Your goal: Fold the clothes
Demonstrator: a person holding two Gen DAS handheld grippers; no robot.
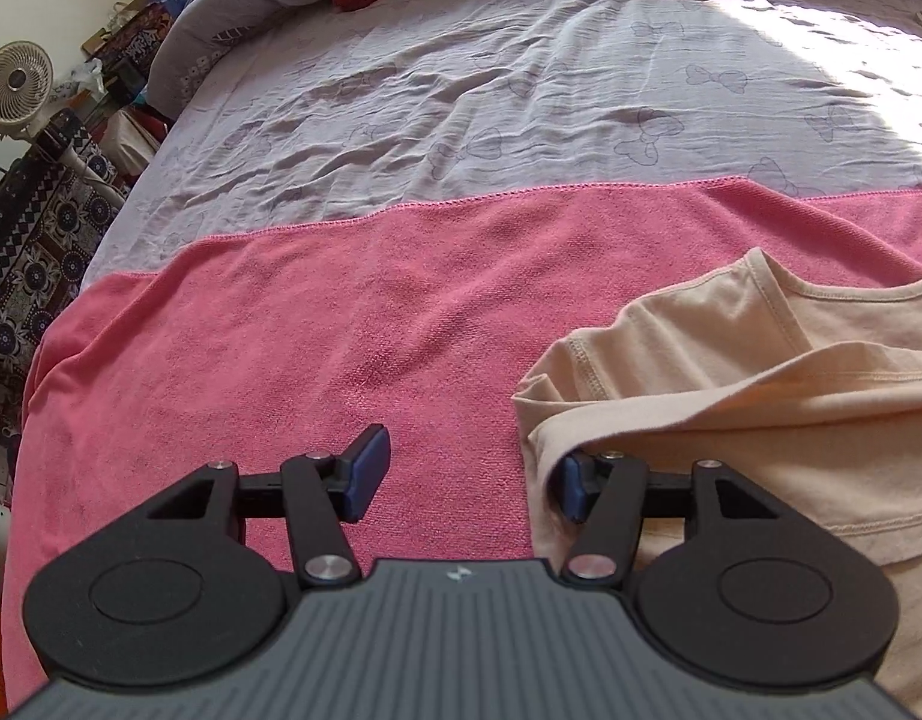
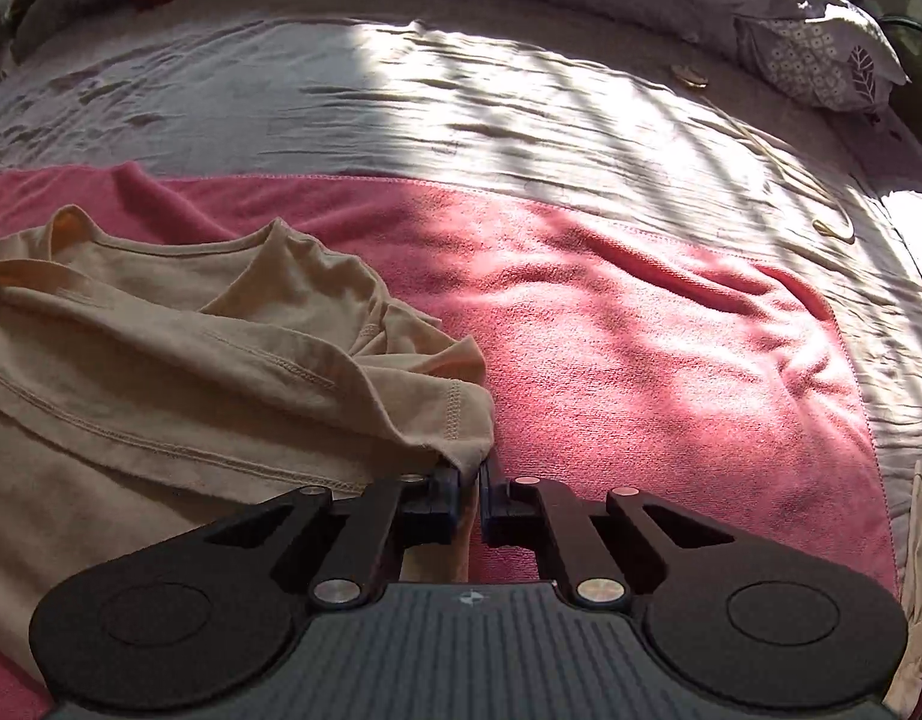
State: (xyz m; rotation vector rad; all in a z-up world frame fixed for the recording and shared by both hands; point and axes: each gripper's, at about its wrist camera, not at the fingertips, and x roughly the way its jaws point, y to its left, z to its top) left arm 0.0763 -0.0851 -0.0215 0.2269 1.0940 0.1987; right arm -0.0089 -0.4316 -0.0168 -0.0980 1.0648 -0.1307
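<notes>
Barely begun. Beige shirt (image 2: 179, 354) lies rumpled on pink towel (image 1: 317, 330) spread over bed sheet (image 1: 521, 90), neckline away from me, hem flipped over itself, no clean fold visible yet. My right gripper (image 2: 472, 483) clenched on shirt's corner near hem. My left gripper (image 1: 470, 474) released, jaws apart, one pad tucked under shirt's opposite edge, nothing pinched. Left to do, I judge: grip second corner, flatten, make every fold.

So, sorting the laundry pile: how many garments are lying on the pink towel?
1: a beige t-shirt, crumpled on the pink towel. It lies to the right in the left wrist view and to the left in the right wrist view. More could be hidden outside both views.
</notes>
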